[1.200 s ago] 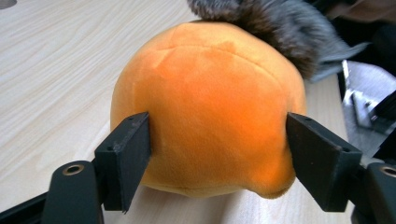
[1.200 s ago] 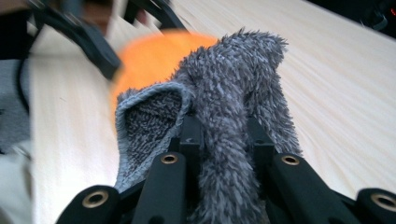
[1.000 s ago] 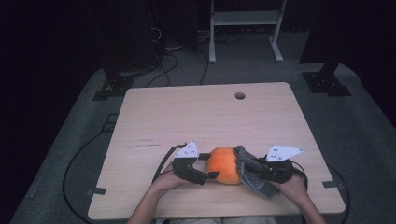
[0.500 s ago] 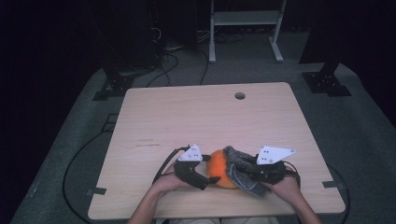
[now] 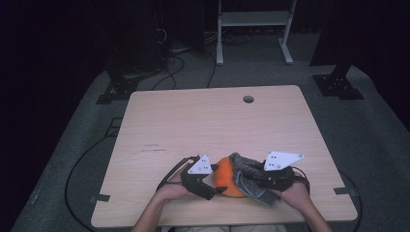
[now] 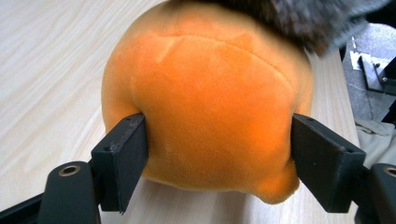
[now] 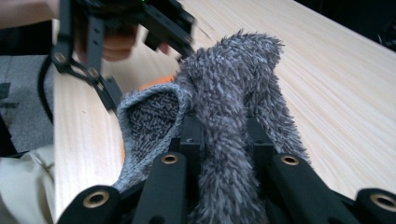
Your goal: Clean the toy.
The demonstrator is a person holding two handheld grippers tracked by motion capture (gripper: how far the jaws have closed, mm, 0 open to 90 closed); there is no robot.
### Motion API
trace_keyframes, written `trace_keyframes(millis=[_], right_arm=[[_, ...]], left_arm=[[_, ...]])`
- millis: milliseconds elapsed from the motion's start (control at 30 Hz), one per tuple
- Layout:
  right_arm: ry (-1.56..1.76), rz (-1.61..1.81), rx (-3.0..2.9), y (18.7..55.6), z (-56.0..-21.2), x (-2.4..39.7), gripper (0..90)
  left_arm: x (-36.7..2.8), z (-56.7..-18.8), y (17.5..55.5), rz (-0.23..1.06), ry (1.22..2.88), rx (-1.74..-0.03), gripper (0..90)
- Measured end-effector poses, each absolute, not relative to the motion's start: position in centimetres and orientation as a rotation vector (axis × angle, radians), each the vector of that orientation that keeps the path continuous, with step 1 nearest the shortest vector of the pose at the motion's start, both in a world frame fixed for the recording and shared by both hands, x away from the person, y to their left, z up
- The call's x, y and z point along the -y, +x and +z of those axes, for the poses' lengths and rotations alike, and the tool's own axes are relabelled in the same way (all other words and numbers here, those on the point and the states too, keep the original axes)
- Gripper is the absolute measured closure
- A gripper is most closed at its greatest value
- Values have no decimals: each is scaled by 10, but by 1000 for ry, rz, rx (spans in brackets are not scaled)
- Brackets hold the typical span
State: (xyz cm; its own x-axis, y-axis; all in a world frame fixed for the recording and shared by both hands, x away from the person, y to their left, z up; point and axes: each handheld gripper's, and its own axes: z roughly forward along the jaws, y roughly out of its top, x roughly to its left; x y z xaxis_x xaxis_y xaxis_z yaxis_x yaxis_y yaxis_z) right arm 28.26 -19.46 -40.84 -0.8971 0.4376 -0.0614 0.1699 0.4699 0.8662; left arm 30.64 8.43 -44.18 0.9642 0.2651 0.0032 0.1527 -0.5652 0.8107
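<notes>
An orange plush ball (image 5: 223, 178) rests on the table near its front edge. A grey fuzzy fabric piece (image 5: 245, 170) lies over its right side. My left gripper (image 6: 217, 149) holds the ball (image 6: 210, 102) from the left; its jaws have just been closing and both pads press into the plush. My right gripper (image 7: 224, 135) is shut on a bunched fold of the grey fabric (image 7: 233, 74), whose knitted inner side opens toward the ball. In the high view the left gripper (image 5: 212, 186) and right gripper (image 5: 254, 182) sit on either side of the ball.
The light wooden table (image 5: 203, 125) has a small round hole (image 5: 248, 99) near its far edge. Tape strips mark the front corners (image 5: 99, 198). Cables (image 5: 77, 169) trail off the left side to the carpet. A white frame (image 5: 251, 29) stands beyond the table.
My right gripper has shifted a little left with the grey fabric, which now covers more of the ball. The left hand has stayed where it was.
</notes>
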Motion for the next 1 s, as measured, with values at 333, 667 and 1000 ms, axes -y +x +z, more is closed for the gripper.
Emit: trace_keyframes(millis=[333,667,1000], right_arm=[[644,1351,-2453,288,-425,225,735],[505,1475,-2449,276,-402,196,735],[477,1413,-2477,275,-414,188,734]], left_arm=[[-89,-444,309,126,2194,-302,227],[-91,-443,308,103,2206,-287,200],[-86,-440,309,117,2200,-327,158]])
